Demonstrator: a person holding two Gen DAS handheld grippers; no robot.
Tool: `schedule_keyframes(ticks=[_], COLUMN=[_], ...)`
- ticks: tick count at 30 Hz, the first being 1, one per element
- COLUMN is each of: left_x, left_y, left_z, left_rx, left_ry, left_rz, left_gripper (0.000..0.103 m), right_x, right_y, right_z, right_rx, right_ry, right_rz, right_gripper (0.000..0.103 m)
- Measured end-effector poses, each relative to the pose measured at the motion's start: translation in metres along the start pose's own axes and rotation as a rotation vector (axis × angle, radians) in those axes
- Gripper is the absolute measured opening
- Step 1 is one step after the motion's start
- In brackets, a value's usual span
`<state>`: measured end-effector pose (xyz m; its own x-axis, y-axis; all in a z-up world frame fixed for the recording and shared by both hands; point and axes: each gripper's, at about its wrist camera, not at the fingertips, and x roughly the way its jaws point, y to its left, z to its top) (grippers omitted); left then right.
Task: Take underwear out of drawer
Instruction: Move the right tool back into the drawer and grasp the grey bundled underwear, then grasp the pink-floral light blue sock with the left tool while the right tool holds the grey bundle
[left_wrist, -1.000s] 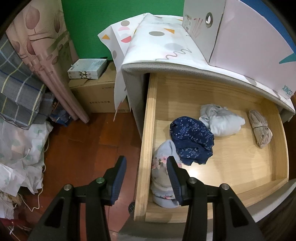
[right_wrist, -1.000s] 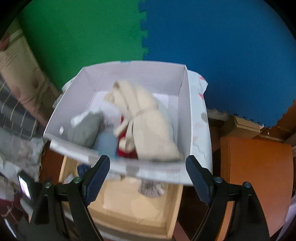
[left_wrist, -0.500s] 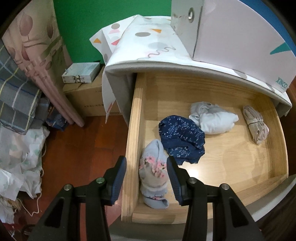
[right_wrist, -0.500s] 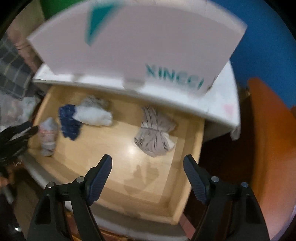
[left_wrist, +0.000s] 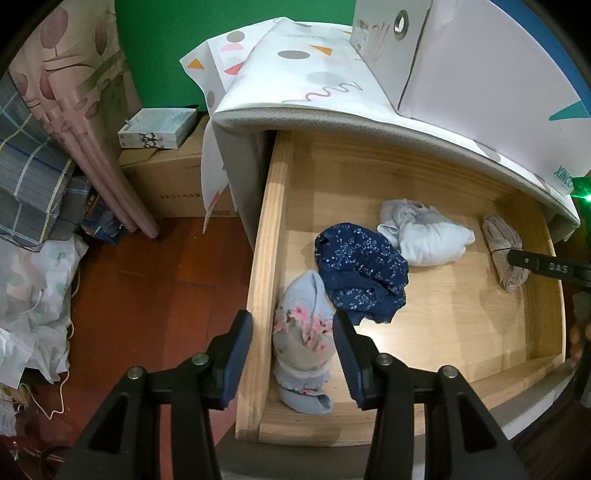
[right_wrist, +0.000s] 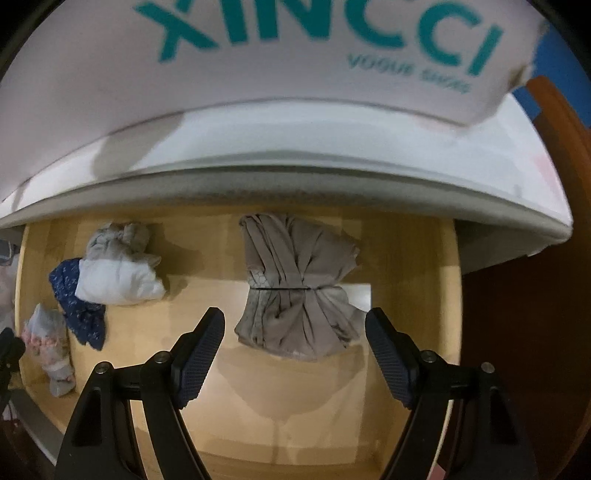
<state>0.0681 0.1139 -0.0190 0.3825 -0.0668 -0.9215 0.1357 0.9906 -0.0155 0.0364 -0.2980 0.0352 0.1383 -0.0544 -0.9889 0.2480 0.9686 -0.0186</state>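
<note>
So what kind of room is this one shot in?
Probably a bedroom or storage corner at home: an open wooden drawer holding rolled underwear, a shoe box on top, and folded bedding piled on the floor.

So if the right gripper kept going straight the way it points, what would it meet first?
Most likely the beige bundled underwear, which lies between the open right gripper fingers' line on the drawer floor; depth is hard to judge.

drawer open above, tabletop overhanging rear
</note>
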Motion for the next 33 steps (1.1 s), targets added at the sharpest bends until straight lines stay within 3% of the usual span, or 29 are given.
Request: schedule_keyframes(ticks=[14, 15, 17, 27, 33], left_x=[0.003, 0.003, 0.003, 0.000, 0.001], left_y=[0.000, 0.000, 0.000, 0.005, -0.016], left_z=[0.000, 0.000, 0.000, 0.002, 0.002], left_rx=[-0.004, -0.004, -0.006, -0.022, 0.110], left_ry=[0.008, 0.008, 0.008, 0.014, 0.070], left_rz=[-0.005, -0.005, -0.005, -0.050, -0.014], left_gripper=[0.046, 0.046, 0.046, 0.046, 0.046], right_x=[0.034, 0.035, 0.038, 0.043, 0.046], right_y=[-0.001, 0.001, 0.001, 0.004, -0.003], right_z=[0.016, 0.016, 0.016, 0.001, -0.007], right_rx=[0.033, 0.029, 0.026, -0.002, 0.016], right_ry=[0.090, 0.097, 0.106, 0.166, 0.260], right_rz=[-0.020, -0.026, -0.016, -0.011, 0.022], right_gripper=[0.075, 0.074, 0.058, 0.051, 0.050])
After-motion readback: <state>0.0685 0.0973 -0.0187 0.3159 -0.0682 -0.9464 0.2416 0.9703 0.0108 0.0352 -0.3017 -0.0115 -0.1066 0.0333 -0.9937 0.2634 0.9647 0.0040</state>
